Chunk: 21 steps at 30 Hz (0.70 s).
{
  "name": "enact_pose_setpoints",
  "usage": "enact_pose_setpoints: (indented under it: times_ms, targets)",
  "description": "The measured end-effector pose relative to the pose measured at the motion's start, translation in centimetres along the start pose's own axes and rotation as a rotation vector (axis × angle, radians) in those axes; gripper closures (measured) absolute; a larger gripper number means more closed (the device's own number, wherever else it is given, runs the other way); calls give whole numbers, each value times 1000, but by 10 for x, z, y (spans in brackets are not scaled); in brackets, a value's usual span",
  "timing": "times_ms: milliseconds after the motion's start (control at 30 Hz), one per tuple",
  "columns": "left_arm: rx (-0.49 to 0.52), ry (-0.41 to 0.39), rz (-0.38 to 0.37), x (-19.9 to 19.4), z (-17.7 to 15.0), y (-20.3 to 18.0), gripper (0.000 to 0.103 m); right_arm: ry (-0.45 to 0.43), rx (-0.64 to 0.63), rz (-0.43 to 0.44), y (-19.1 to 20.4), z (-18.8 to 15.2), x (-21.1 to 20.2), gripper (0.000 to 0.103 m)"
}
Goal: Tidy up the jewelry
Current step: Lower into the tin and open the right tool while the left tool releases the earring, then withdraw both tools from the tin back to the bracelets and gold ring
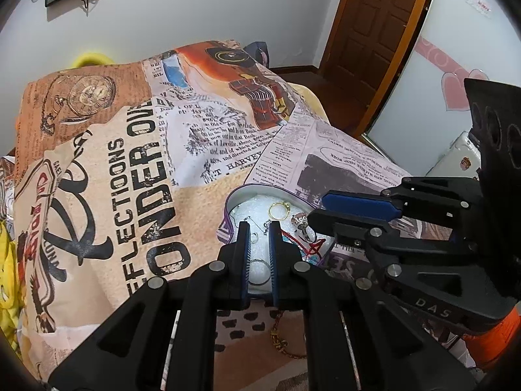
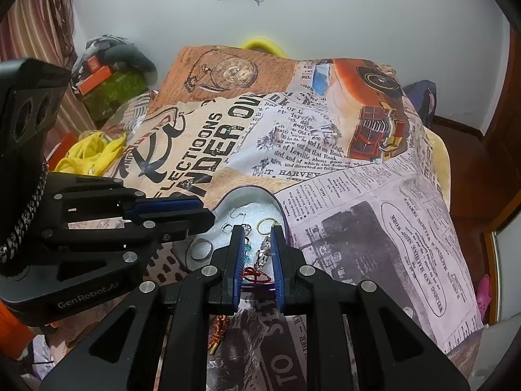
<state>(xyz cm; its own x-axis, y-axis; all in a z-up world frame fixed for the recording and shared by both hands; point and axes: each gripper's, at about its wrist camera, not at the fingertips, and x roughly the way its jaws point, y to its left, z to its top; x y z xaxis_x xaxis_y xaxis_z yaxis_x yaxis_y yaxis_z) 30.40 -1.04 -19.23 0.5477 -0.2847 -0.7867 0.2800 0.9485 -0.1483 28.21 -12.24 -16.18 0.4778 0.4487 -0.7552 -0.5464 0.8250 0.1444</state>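
A heart-shaped purple tin lined with white foam lies on the printed cloth. In it are a gold ring, a silver ring, a red cord, blue bead earrings and small hooks. My left gripper hovers shut over the tin's left side, and I see nothing held in it. My right gripper reaches in from the right, its narrow jaws closed on a silver ornament.
A braided red-and-gold bracelet lies on the cloth in front of the tin. The newspaper-print cloth covers a bed. A wooden door stands at the far right. Yellow fabric and boxes sit at the left.
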Motion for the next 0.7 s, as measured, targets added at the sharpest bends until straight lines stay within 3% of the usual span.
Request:
enact_pose_setpoints:
  times_ms: [167, 333, 433, 533, 700]
  targets:
    - [3, -22, 35, -15, -2, -1, 91, -22, 9, -5, 0, 1, -11, 83]
    - [-3, -42, 55, -31, -6, -2, 73, -34, 10, -22, 3, 0, -24, 82]
    - [-5, -50, 64, -40, -9, -3, 72, -41, 14, -28, 5, -3, -32, 80]
    - [-6, -53, 70, -49, -13, -5, 72, -50, 20, -30, 7, -5, -40, 69]
    - [-2, -51, 77, -60, -24, -9, 69, -56, 26, -29, 11, -12, -51, 68]
